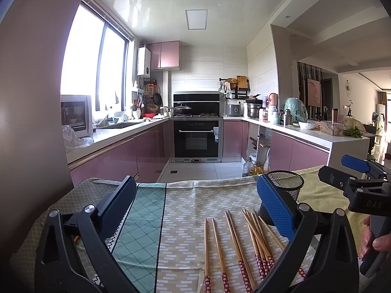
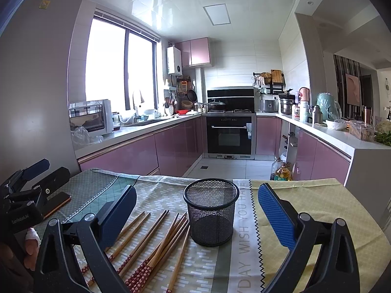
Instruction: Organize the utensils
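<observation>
The left gripper [image 1: 195, 205] hung low over the counter with its fingers [image 1: 275, 202] spread wide and nothing between them. The right gripper [image 2: 196, 211] was likewise wide apart and empty.

Nearest on the patterned tablecloth [image 2: 317, 210] lay the chopsticks [image 2: 156, 241], wooden with red flowered ends, scattered loosely, some overlapping, their tips fanning toward the far side. Just beyond and to their right stood the black mesh cup [image 2: 211, 211], upright and empty, its base close beside the nearest sticks. A dark phone [image 2: 57, 204] lay at the cloth's left edge.

Past the counter's far edge came pale floor tiles, oil bottles [image 2: 282, 171] at the right, pink cabinets [image 2: 136, 153] along both sides, a black oven [image 2: 229, 134] at the far wall, and a bright window [image 2: 117, 73] far left.
</observation>
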### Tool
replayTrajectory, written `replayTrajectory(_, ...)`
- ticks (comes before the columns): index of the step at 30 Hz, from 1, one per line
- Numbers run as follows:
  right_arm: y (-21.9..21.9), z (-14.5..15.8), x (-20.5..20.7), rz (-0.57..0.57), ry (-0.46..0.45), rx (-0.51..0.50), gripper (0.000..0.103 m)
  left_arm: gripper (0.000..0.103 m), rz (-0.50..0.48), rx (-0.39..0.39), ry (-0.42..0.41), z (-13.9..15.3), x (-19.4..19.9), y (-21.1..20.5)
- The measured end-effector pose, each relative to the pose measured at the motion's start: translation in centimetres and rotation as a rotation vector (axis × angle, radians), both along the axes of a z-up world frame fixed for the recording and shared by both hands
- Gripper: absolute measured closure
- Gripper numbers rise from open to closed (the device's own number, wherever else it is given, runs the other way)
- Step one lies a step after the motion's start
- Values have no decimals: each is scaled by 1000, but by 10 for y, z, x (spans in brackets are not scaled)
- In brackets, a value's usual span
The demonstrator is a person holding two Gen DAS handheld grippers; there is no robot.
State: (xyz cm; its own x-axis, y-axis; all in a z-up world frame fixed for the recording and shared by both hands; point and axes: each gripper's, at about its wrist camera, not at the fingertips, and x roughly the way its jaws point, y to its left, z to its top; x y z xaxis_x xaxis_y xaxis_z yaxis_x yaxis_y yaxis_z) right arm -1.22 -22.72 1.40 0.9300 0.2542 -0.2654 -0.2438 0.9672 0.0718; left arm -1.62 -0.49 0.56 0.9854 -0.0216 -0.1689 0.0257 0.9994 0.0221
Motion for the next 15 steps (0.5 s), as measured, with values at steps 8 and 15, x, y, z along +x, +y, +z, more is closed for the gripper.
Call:
replayTrajectory(8,0,0,0,3,0,4,7,6,0,2,1,0,0,-1)
replayTrajectory(15,0,1,0,6,-2,5,7,6,1,0,-1,-1,0,-1)
